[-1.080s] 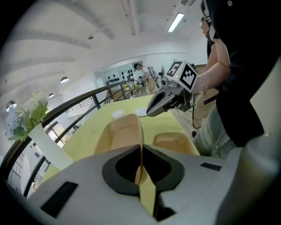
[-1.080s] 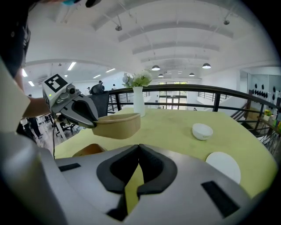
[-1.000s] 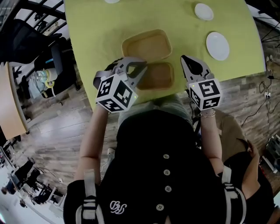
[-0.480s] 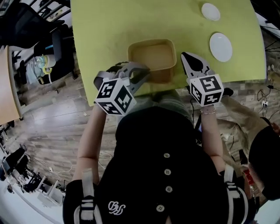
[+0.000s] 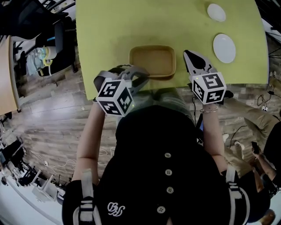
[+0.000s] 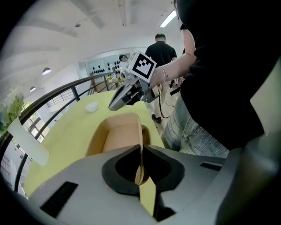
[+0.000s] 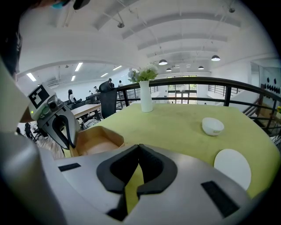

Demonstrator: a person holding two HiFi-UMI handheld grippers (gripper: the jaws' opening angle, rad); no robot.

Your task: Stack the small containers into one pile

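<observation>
A tan rectangular container (image 5: 153, 59) lies at the near edge of the yellow-green table (image 5: 109, 35). My left gripper (image 5: 145, 75) is shut on its near left rim; in the left gripper view the thin wall of the container (image 6: 116, 136) stands between the pads. Under it a second tan container shows only as a rim (image 5: 164, 78) along the near side, also visible as the second rim (image 6: 147, 137). My right gripper (image 5: 188, 53) hovers just right of the pile, shut and empty. The container (image 7: 94, 143) sits at the left of the right gripper view.
A white plate (image 5: 224, 47) and a small white bowl (image 5: 216, 12) lie to the right on the table. A white vase with flowers (image 7: 145, 96) stands at the far edge by a black railing. The table's near edge runs just under both grippers.
Two containers lay apart, one behind the other. The one in my left gripper has come toward me and now covers the nearer one. The right gripper has stayed beside them.
</observation>
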